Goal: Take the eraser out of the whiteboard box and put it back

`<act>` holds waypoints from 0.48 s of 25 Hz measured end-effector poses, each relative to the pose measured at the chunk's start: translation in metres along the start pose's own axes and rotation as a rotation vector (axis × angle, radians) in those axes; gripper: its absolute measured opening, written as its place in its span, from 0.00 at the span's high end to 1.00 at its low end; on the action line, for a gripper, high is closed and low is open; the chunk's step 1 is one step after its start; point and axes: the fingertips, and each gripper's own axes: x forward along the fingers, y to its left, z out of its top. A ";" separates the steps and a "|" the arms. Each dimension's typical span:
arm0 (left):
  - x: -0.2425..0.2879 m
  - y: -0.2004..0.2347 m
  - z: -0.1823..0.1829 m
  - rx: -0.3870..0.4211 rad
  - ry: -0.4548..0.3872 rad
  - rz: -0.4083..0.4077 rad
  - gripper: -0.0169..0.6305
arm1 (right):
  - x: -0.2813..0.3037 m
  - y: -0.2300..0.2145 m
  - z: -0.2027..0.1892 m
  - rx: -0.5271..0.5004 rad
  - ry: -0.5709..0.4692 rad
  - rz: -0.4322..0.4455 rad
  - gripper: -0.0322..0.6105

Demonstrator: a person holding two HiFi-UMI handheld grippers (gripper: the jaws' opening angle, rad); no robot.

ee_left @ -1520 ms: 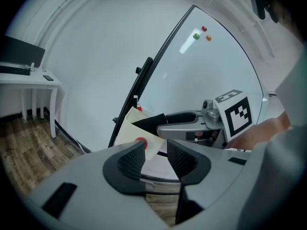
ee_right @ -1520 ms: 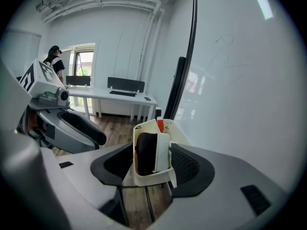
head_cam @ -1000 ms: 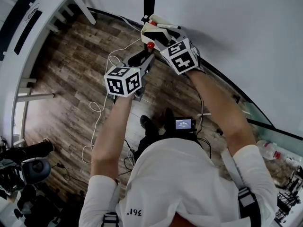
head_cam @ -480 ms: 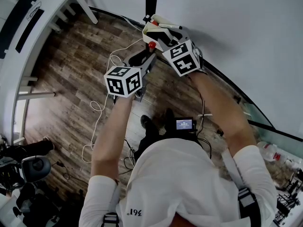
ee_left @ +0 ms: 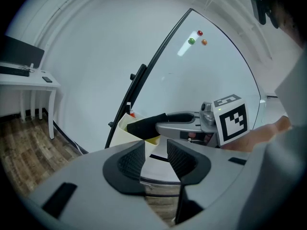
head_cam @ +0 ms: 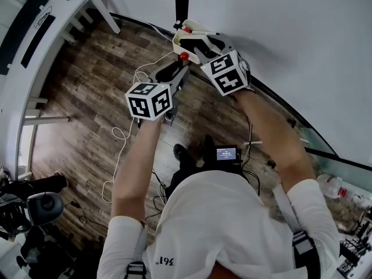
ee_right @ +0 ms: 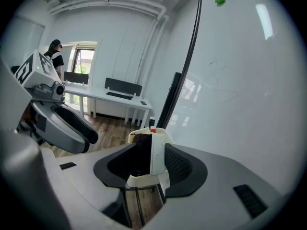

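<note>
two tools, one eraser, one box: my right tool [ee_right: 149,163] is closing snug on the eraser [ee_right: 156,147] inside the whiteboard box [ee_left: 120,128]; my left tool [ee_left: 156,157] gapes empty. three magnets [ee_left: 200,33] dot the whiteboard [ee_left: 211,75].

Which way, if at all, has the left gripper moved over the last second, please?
No. In the head view the left gripper keeps its place below-left of the whiteboard box.

I'm counting one whiteboard [ee_left: 211,80], three magnets [ee_left: 191,41], one whiteboard box [ee_left: 123,128] and one eraser [ee_right: 156,147] from here.
</note>
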 end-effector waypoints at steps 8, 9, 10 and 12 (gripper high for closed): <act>-0.013 -0.009 0.012 0.030 -0.020 0.011 0.74 | -0.024 -0.004 0.015 0.023 -0.064 -0.015 0.64; -0.015 -0.012 0.014 0.034 -0.023 0.011 0.74 | -0.028 -0.004 0.017 0.029 -0.071 -0.017 0.64; -0.017 -0.014 0.015 0.039 -0.025 0.012 0.74 | -0.031 -0.005 0.017 0.033 -0.075 -0.018 0.64; -0.020 -0.017 0.018 0.049 -0.028 0.014 0.74 | -0.037 -0.005 0.018 0.034 -0.079 -0.022 0.64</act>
